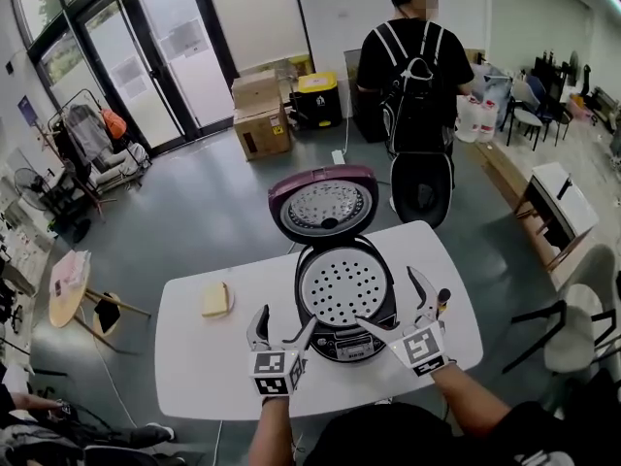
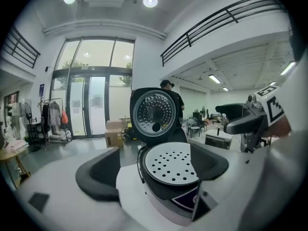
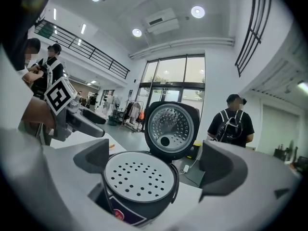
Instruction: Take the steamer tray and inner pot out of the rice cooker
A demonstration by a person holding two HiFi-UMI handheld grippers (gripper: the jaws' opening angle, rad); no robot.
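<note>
The rice cooker (image 1: pixel 344 343) stands at the near middle of the white table (image 1: pixel 194 367) with its lid (image 1: pixel 322 205) swung up. A round perforated steamer tray (image 1: pixel 342 287) lies in its mouth and hides the inner pot. My left gripper (image 1: pixel 283 326) is open just left of the cooker's front. My right gripper (image 1: pixel 391 301) is open at its right side. In the left gripper view the gripper (image 2: pixel 159 170) has its jaws spread with the tray (image 2: pixel 171 165) ahead between them, untouched. The right gripper (image 3: pixel 156 165) likewise frames the tray (image 3: pixel 138 177) without contact.
A small plate with a yellow block (image 1: pixel 215 301) lies on the table's left part. A dark little bottle (image 1: pixel 442 301) stands right of the cooker. A person with a backpack (image 1: pixel 417 76) stands beyond the table. Cardboard boxes (image 1: pixel 257 115) sit farther back, and a chair (image 1: pixel 572 328) is at the right.
</note>
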